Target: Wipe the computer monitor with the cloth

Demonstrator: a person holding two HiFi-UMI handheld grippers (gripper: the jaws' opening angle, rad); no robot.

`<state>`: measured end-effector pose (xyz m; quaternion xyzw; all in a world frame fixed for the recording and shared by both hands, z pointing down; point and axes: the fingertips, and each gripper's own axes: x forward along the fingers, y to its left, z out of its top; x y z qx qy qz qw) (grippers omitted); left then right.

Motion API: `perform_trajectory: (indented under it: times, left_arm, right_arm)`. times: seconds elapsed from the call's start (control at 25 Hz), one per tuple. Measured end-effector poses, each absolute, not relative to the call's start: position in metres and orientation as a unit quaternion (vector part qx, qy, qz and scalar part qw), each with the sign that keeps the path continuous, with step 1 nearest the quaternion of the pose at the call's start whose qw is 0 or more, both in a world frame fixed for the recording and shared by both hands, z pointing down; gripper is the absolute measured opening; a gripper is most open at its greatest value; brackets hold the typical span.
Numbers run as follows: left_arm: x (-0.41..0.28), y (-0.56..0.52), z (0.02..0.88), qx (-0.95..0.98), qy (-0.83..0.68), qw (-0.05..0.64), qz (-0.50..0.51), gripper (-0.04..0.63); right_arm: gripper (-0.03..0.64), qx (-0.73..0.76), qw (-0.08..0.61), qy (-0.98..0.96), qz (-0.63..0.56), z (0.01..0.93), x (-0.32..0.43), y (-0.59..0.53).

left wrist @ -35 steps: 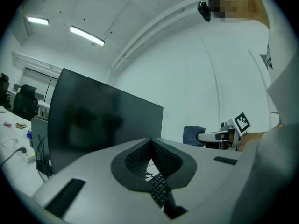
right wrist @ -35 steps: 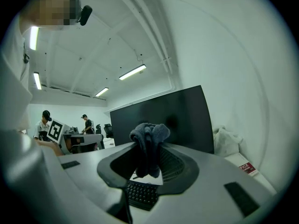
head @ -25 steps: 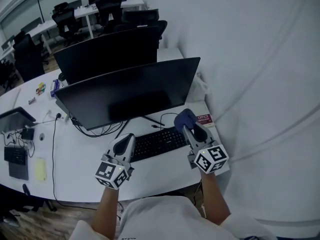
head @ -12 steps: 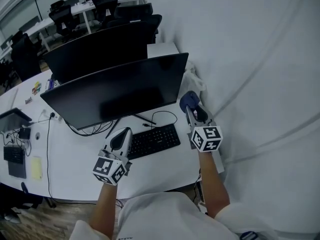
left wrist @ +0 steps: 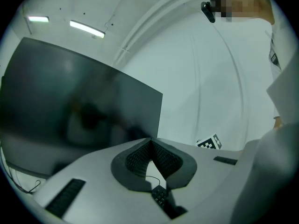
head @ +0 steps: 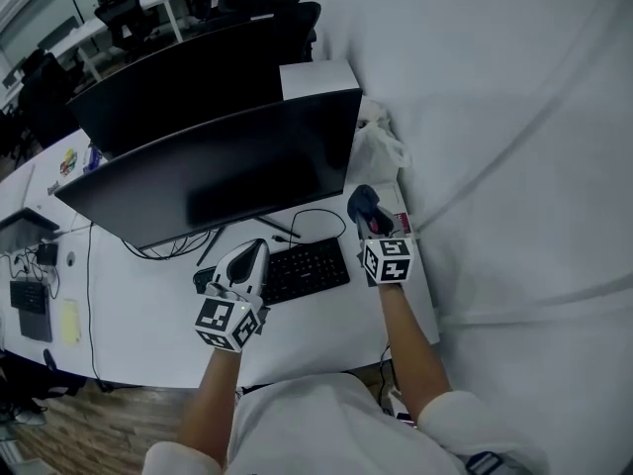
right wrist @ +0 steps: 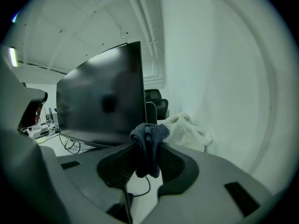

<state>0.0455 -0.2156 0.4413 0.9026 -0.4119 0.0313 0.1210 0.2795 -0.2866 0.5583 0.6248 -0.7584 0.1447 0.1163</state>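
Observation:
The wide dark monitor [head: 218, 171] stands on the white desk [head: 148, 315], its screen blank. My right gripper [head: 368, 216] is shut on a bunched dark blue cloth [head: 360, 201], held just off the screen's lower right corner. In the right gripper view the cloth [right wrist: 148, 143] hangs between the jaws of my right gripper [right wrist: 147, 148], with the monitor [right wrist: 103, 101] ahead on the left. My left gripper [head: 249, 261] hovers over the left end of the keyboard [head: 309, 268]. In its own view the left gripper [left wrist: 150, 141] is shut on nothing, facing the monitor [left wrist: 70, 106].
A second monitor [head: 188, 77] stands back to back behind the first. A crumpled white bag [head: 381, 142] lies at the desk's right end by the white wall. Cables [head: 297, 221] run under the screen. Small devices [head: 30, 295] sit at the far left, office chairs beyond.
My right gripper has lifted the cloth from beside the keyboard toward the monitor's lower right corner. The left gripper has stayed over the keyboard's left end. The head view has shifted.

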Motion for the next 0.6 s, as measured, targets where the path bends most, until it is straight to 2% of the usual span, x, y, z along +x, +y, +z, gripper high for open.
perform_trajectory:
  times: [0.28, 0.6]
  left_arm:
    - [0.096, -0.227, 0.461, 0.906, -0.4, 0.128, 0.053, 0.006]
    - [0.102, -0.225, 0.475, 0.9, -0.408, 0.13, 0.086, 0.006]
  right_arm:
    - [0.12, 0.613, 0.133, -0.762, 0.161, 0.604, 0.283, -0.317]
    - [0.12, 0.601, 0.125, -0.769, 0.176, 0.633, 0.286, -0.338]
